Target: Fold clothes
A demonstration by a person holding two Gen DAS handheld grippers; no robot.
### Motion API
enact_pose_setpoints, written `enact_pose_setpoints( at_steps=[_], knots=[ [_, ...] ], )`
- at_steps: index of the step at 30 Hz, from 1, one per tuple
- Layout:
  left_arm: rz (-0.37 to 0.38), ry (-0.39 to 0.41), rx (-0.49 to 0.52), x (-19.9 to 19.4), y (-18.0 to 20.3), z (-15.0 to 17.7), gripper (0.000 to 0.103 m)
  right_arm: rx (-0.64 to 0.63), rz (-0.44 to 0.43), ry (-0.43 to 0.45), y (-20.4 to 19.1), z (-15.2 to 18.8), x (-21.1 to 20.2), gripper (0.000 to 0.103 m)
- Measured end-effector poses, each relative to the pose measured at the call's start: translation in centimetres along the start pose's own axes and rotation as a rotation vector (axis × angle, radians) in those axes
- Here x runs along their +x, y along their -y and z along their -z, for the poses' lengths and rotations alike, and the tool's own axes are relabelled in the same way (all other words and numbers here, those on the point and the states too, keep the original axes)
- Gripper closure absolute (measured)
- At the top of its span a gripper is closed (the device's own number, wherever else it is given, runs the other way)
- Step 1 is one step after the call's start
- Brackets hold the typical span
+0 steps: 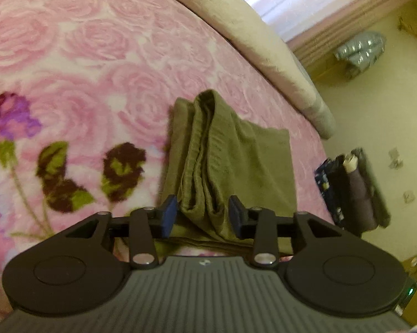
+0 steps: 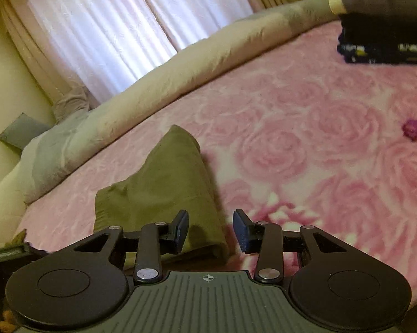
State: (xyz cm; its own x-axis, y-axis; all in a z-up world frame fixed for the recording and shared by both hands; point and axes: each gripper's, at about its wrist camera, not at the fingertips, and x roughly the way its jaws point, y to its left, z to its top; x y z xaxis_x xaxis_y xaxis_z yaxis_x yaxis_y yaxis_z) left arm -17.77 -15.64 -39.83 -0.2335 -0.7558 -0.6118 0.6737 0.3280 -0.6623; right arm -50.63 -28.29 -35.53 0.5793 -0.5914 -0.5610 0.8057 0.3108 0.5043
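Olive-green folded garment [image 1: 230, 163] lies on the pink rose-patterned blanket [image 1: 97, 55] that covers the bed, its thick stacked folds running away from the left wrist camera and one flat layer spread out to the side. No brand, label or readable writing shows on it; the only mark in either view is a small crosshair symbol on the ribbed grey body of each gripper. The left gripper [image 1: 203, 216] points downward at the near end of the garment, with the bunched folds sitting between its two blue-padded fingers [image 1: 168, 216]; both pads stand right at the cloth's edges, but whether they actually press on it cannot be told. In the right wrist view the same garment [image 2: 164, 188] lies ahead and to the left, one corner raised into a peak. The right gripper [image 2: 210, 230] is angled down over the garment's near right edge, its jaws apart with a clear gap and nothing clasped between them; the left finger [image 2: 180, 230] hangs over the cloth, the other over the blanket. A beige and grey rolled duvet [image 2: 142, 102] borders the far edge of the bed below pale curtains [image 2: 111, 27]. A stack of dark folded clothes [image 2: 383, 27] rests on the blanket well apart from the green garment; small light marks on it are too blurred to read.
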Motion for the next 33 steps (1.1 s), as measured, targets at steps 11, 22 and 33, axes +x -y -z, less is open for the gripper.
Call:
enact_pose_setpoints(
  at_steps=[11, 22, 33],
  knots=[
    [0.005, 0.035, 0.007, -1.2, -2.3, 1.4, 0.089, 0.041, -0.026, -0.063, 2.1, 1.4, 3.3, 0.062],
    [-0.079, 0.037, 0.305, -1.3, 2.5, 2.0, 0.091, 0.073, -0.042, -0.066, 2.4, 1.4, 2.5, 0.062],
    [-0.059, 0.021, 0.319, -0.7, 1.9, 1.2, 0.103, 0.066, -0.045, -0.068, 2.6, 1.5, 2.8, 0.062]
  ],
)
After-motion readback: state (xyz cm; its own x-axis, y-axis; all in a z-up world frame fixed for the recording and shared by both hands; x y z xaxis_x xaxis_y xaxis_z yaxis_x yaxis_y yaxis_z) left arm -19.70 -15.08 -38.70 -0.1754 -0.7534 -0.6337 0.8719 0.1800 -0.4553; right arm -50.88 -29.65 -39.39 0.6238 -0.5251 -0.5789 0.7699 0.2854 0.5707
